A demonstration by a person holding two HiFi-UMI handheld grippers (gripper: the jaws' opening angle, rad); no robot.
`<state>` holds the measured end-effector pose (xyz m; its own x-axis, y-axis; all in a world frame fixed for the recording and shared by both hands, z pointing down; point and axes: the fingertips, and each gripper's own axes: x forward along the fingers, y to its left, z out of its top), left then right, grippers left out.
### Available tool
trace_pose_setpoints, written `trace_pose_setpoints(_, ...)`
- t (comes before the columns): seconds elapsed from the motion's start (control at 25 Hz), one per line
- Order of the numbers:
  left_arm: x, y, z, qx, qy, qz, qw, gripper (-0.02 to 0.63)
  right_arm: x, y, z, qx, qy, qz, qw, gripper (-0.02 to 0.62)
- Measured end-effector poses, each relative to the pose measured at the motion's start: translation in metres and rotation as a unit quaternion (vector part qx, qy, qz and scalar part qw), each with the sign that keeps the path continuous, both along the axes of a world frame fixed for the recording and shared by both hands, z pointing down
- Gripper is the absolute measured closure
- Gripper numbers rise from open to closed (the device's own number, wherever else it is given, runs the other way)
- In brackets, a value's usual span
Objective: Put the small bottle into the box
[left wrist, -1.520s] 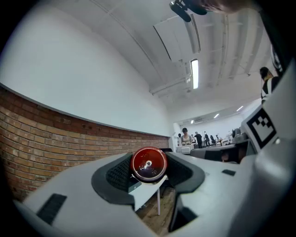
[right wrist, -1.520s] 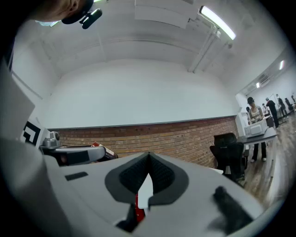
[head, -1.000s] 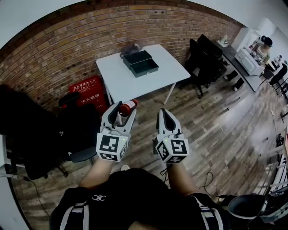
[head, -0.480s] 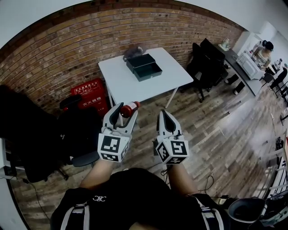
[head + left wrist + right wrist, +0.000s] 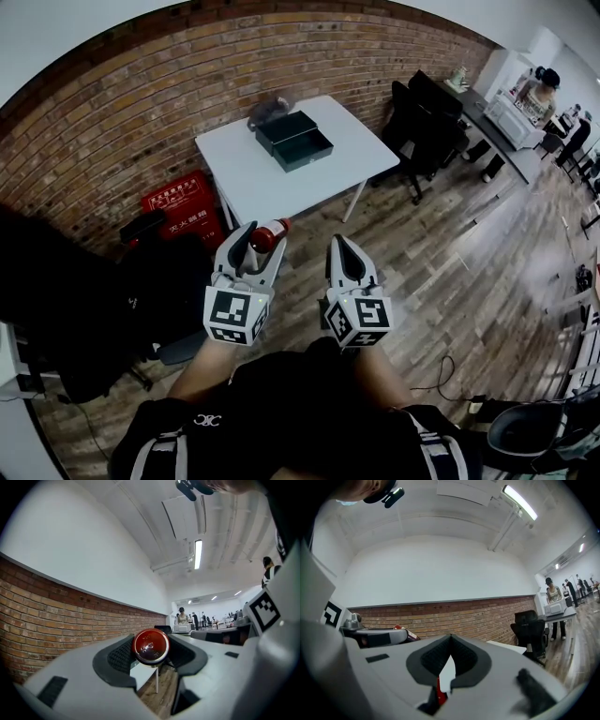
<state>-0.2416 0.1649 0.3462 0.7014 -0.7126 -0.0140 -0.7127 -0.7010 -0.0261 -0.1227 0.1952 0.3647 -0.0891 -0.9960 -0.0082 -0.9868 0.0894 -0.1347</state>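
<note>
My left gripper (image 5: 260, 237) is shut on the small bottle (image 5: 267, 233), a clear bottle with a red label and red cap, held level in front of me. Seen along the left gripper's jaws, the bottle's red end (image 5: 150, 645) sits between the dark pads. Just right of it my right gripper (image 5: 339, 246) is shut and holds nothing; in the right gripper view its tips (image 5: 450, 638) meet. The box (image 5: 294, 140), dark green with its lid open, stands on the white table (image 5: 265, 183) ahead of both grippers.
A brick wall (image 5: 141, 112) runs behind the table. A red crate (image 5: 184, 211) and black office chairs (image 5: 155, 272) stand at the left on the wooden floor. Another black chair (image 5: 427, 127) is right of the table. People stand at desks at the far right (image 5: 539, 94).
Both grippers have stayed side by side with the bottle still gripped in the left one; the table and box have shifted slightly in the head view as the person moves.
</note>
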Motion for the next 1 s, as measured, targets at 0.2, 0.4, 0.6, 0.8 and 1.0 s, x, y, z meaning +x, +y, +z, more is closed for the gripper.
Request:
trace_pose_setpoints(0.2,0.009,-0.018,0.009,-0.011,-0.001,0.004,0.9999,0.382,0.01,-0.016,0.006,-0.003,-0.001,0.004,1.0,0.568)
trace_pose_setpoints(0.4,0.026,-0.045,0.015,-0.019,-0.007,0.007,0.9998,0.382,0.031,-0.046,0.013,-0.01,-0.01,0.005,1.0,0.568)
trace_pose_setpoints(0.6,0.045,-0.082,0.009,-0.017,-0.01,0.001,0.9998,0.382,0.049,-0.081,0.01,-0.009,-0.012,-0.002,1.0,0.568)
trace_pose_setpoints(0.8,0.074,-0.117,0.005,-0.019,-0.014,-0.007,0.9997,0.382,0.077,-0.118,0.011,-0.013,-0.016,-0.014,1.0,0.568)
trace_pose_setpoints(1.0,0.106,-0.146,0.004,-0.025,-0.014,-0.019,0.9994,0.382,0.107,-0.149,0.009,-0.012,-0.019,-0.031,0.999,0.568)
